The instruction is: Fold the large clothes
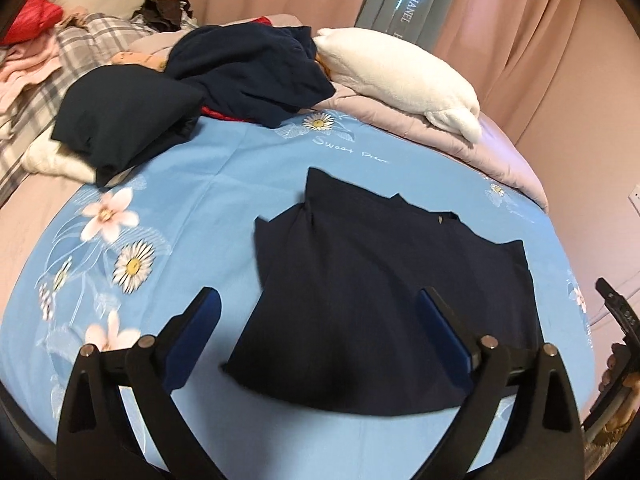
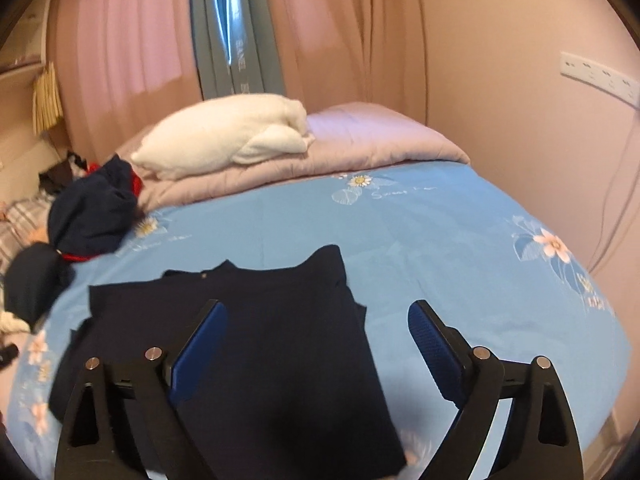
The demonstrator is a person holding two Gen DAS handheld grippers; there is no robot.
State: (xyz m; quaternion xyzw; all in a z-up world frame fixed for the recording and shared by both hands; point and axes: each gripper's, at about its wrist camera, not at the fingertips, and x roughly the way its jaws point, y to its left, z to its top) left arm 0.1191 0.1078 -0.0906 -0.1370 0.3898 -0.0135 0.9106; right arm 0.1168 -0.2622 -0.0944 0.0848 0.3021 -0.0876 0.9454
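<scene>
A dark navy garment [image 1: 384, 292] lies partly folded and flat on the blue floral bedsheet [image 1: 224, 184]; it also shows in the right wrist view [image 2: 280, 344]. My left gripper [image 1: 320, 300] is open and empty, hovering above the garment's near left part. My right gripper [image 2: 316, 308] is open and empty above the garment's right edge. The right gripper's body shows at the far right of the left wrist view [image 1: 618, 320].
A folded dark garment [image 1: 120, 120] and a crumpled navy pile [image 1: 248, 68] lie at the back left. A white plush pillow [image 1: 400, 72] rests on a folded lilac quilt [image 1: 460, 136]. Plaid bedding and loose clothes [image 1: 40, 56] lie far left. Pink curtains [image 2: 120, 40] and wall stand behind.
</scene>
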